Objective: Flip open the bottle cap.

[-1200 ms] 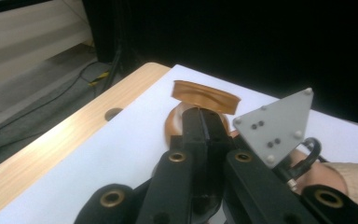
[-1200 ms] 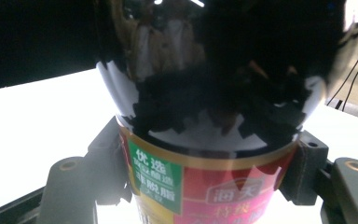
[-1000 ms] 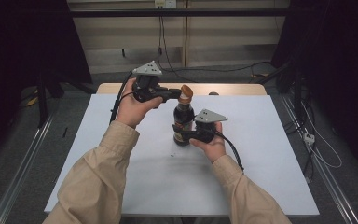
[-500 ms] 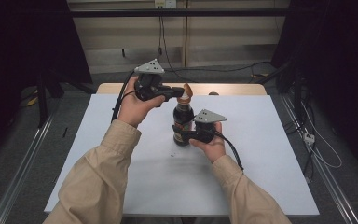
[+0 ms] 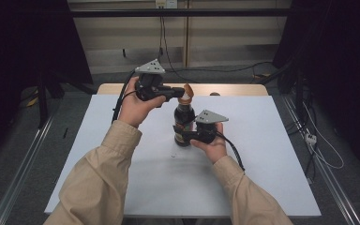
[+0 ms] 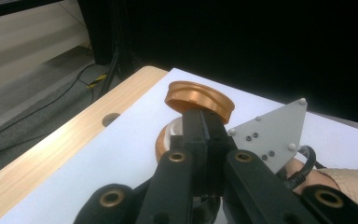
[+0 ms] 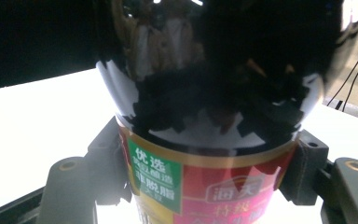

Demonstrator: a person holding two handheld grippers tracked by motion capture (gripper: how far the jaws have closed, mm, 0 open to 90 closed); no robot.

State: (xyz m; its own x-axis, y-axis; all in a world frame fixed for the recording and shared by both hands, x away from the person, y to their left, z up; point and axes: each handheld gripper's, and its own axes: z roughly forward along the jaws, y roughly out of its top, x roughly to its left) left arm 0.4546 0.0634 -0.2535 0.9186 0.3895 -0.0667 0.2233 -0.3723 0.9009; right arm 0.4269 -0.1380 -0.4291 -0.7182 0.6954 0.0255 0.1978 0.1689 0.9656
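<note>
1. Up near the counter's (image 5: 122,154) far edge, the left gripper (image 5: 177,95) has its jaws pinched shut on the flip cap (image 5: 186,92), which is tipped up open.
2. Centrally, the dark sauce bottle (image 5: 183,123) stands upright, long axis vertical, neck pointing up.
3. Rightward, the right gripper (image 5: 183,135) clamps the bottle's labelled lower body between its jaws.

Left gripper (image 5: 177,95) is raised, jaws closed, above and beside the right gripper (image 5: 182,136), whose jaws clamp low; both forearms reach forward.
</note>
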